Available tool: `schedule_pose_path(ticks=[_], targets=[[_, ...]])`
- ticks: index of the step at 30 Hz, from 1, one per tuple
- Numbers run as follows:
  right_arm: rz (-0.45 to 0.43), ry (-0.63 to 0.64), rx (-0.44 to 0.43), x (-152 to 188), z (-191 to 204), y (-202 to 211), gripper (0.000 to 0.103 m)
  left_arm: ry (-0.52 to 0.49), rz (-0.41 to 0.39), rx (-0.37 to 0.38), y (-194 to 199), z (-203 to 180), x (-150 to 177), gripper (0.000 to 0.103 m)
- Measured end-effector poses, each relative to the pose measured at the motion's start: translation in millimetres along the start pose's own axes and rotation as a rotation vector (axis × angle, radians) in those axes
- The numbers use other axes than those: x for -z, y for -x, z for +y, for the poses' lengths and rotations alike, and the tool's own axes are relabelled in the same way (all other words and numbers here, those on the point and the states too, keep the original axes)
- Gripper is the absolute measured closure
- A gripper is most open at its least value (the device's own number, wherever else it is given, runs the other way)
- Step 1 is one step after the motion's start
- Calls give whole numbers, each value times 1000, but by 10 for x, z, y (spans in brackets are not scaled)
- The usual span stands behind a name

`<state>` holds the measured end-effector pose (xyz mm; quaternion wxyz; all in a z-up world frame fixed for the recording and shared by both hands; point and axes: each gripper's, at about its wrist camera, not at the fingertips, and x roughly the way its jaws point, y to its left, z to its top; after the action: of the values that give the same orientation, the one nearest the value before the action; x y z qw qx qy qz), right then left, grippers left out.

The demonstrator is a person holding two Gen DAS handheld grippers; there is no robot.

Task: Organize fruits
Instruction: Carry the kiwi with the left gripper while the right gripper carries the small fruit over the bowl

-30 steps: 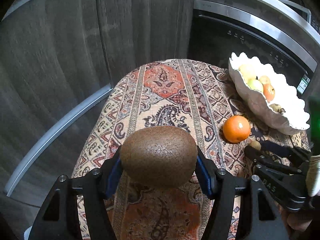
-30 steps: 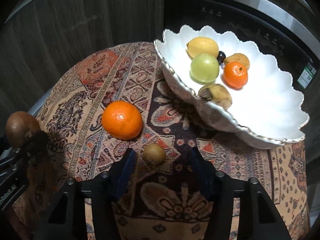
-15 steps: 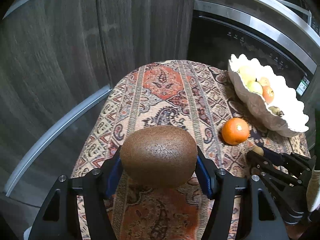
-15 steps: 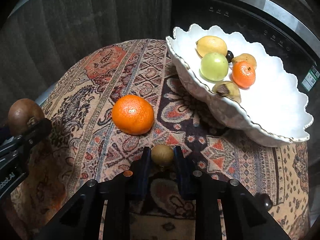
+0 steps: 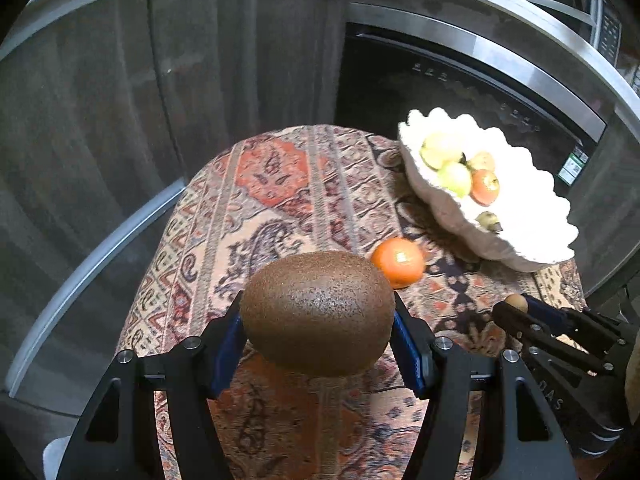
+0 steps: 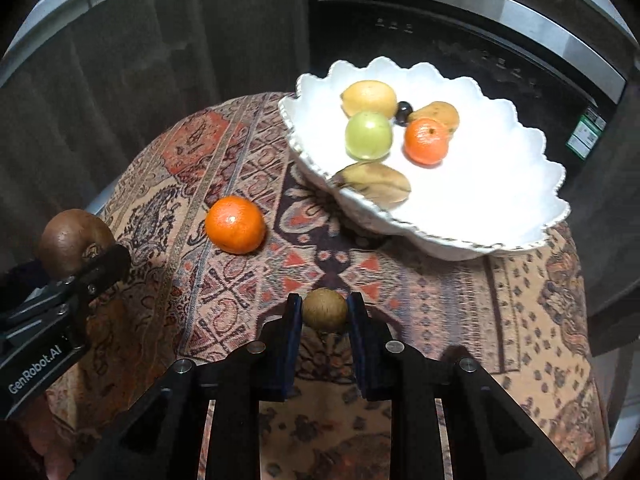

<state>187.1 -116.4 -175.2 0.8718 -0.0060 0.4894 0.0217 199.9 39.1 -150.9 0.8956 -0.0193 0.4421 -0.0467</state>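
Observation:
My left gripper (image 5: 318, 330) is shut on a brown kiwi (image 5: 318, 312), held above the patterned tablecloth. In the right wrist view that kiwi (image 6: 74, 242) shows at the far left in the left gripper's fingers (image 6: 102, 264). My right gripper (image 6: 325, 312) is shut on a small round brown fruit (image 6: 325, 309), lifted off the cloth; the same small fruit (image 5: 516, 303) shows at the right gripper's tip in the left wrist view. An orange (image 6: 235, 224) lies on the cloth left of the white scalloped bowl (image 6: 500, 200), which holds several fruits.
The small table (image 6: 540, 300) wears a patterned cloth and drops off on all sides. A dark oven front (image 5: 420, 92) and grey cabinet doors (image 5: 120, 100) stand close behind it. The bowl (image 5: 532, 236) sits at the back right.
The right gripper closed on the small brown fruit and lifted it off the cloth. Both grippers rose and drew back; the left one kept its hold on the kiwi.

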Motion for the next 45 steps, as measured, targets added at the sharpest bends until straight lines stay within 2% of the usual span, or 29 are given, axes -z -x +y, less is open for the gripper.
schedule_pose_path(ticks=[11, 27, 34, 45], targets=[[-62, -41, 19, -203, -430, 421, 79, -49, 32, 36, 120, -504, -234, 39], [-117, -111, 38, -580, -1084, 659, 79, -169, -14, 83, 235, -1211, -826, 39], [-108, -124, 36, -774, -1259, 593, 79, -207, -8, 102, 111, -1397, -1071, 39], [-71, -114, 46, -961, -1379, 317, 79, -214, 78, 118, -327, -1477, -1237, 39]])
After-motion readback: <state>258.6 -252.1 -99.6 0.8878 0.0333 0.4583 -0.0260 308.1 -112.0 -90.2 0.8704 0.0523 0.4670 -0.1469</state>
